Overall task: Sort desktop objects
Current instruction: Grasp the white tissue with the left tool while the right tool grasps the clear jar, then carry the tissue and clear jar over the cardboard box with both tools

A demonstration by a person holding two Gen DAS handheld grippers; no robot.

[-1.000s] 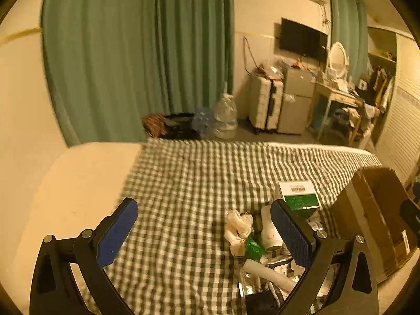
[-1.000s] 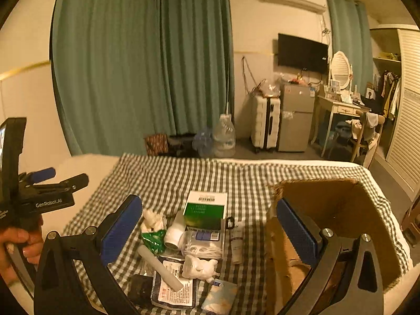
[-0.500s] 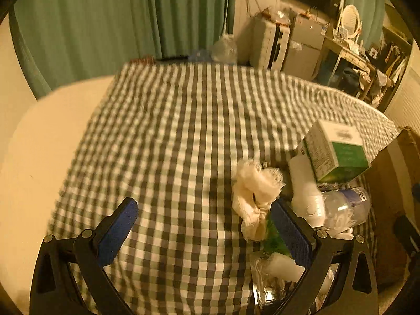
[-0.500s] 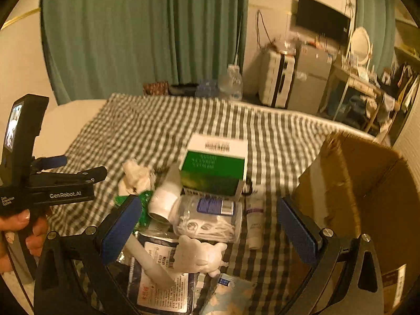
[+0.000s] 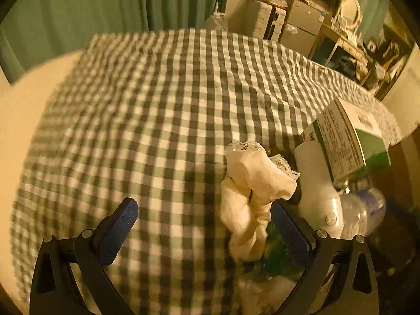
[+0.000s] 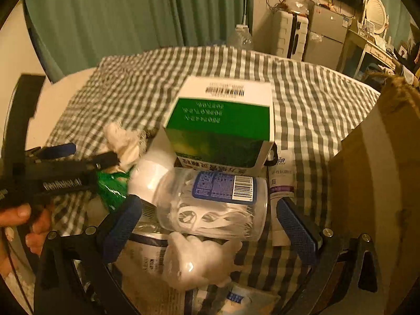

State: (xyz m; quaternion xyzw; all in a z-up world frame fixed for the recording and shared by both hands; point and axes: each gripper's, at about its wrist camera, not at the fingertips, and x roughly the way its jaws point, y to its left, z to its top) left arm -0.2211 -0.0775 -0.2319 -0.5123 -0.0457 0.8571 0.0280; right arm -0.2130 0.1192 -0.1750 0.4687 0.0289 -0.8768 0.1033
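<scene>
A pile of small objects lies on the checked cloth [image 5: 162,110]. My left gripper [image 5: 204,225] is open, low over the cloth, with a crumpled white lace cloth [image 5: 254,191] just inside its right finger. A white bottle [image 5: 317,197] and a green-and-white box [image 5: 346,141] lie to its right. My right gripper [image 6: 210,218] is open and straddles a clear jar of floss picks [image 6: 212,202]. Behind the jar stands the green-and-white box [image 6: 223,123]. A white figure [image 6: 199,260] lies below the jar, and a white tube [image 6: 282,183] beside it. The left gripper [image 6: 78,157] appears at left, held by a hand [image 6: 29,225].
An open cardboard box [image 6: 378,183] stands at the right of the pile. A green packet [image 6: 110,186] and flat printed pouches [image 6: 152,262] lie at the near left. Green curtains [image 6: 131,13], a suitcase [image 6: 291,34] and a cabinet stand beyond the bed.
Both grippers have dropped and moved forward toward the pile. The left now reaches the white lace cloth; the right now frames the clear jar. Both stayed open.
</scene>
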